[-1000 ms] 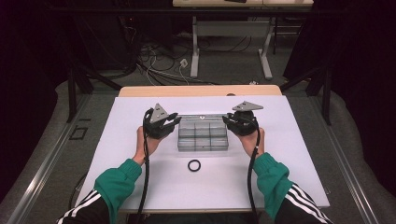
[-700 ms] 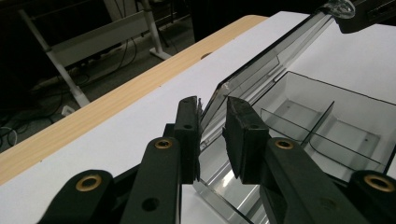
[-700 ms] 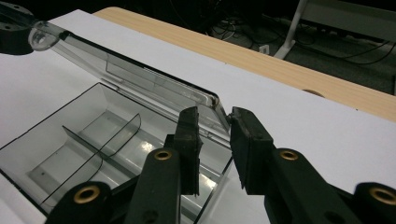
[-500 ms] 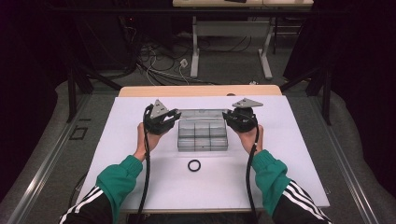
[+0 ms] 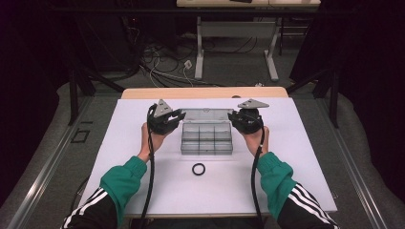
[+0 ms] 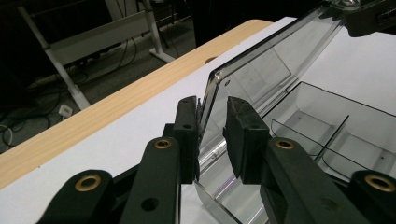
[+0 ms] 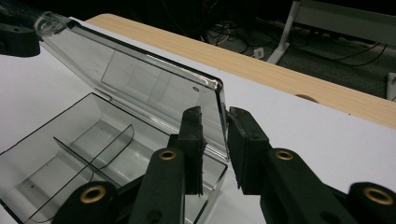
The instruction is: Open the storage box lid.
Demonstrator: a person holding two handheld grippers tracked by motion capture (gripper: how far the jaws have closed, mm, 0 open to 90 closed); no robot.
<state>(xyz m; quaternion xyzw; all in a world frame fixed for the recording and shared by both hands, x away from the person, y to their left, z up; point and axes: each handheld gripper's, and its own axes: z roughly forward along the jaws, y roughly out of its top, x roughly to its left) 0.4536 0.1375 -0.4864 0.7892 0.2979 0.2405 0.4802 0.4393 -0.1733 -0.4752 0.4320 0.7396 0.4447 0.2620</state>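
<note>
Left gripper view: the left gripper [image 6: 212, 135] has its jaws on both sides of the lid's [image 6: 266, 70] edge, with a small gap on one side.
Right gripper: the right gripper [image 7: 215, 140] has the lid's other corner between its jaws, nearly pinched.
Box: a clear plastic compartment box [image 5: 207, 139] sits in the middle of the white worktop [image 5: 296, 157], lid tipped up.
Feel: probably light, stiff and slippery; hold the lid by its side edges.
Nearby: a black ring [image 5: 198, 169] lies in front of the box.
</note>
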